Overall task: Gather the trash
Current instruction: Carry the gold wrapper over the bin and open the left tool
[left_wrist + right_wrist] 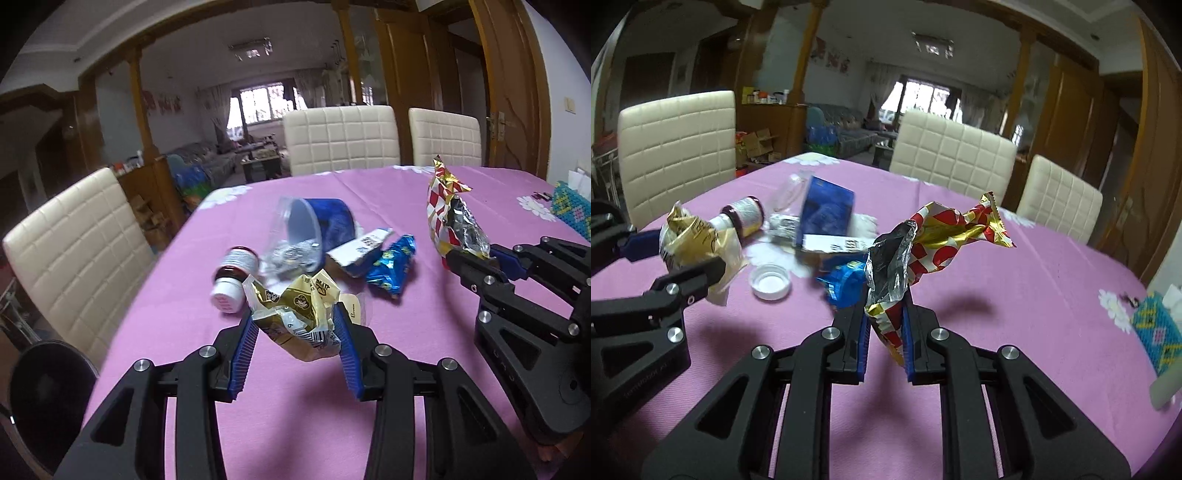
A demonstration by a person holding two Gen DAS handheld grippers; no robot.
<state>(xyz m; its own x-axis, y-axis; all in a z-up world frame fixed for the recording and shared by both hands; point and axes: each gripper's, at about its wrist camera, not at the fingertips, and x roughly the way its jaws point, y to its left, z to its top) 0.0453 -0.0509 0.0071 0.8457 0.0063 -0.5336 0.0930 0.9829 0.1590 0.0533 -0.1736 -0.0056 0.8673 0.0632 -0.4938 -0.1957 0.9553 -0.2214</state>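
Jaws pinch crinkled foil: gold wrapper left, checkered wrapper right.

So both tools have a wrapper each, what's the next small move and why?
Probably lift both clear and carry them toward wherever the trash goes; no bin is in view. The left tool is shut on the gold wrapper, the right tool on the red-and-gold wrapper, and both wrappers already hang above the pink tablecloth.

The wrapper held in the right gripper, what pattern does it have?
Red and white checks with gold edges, silver inside; the wrapper shows best in the right wrist view.
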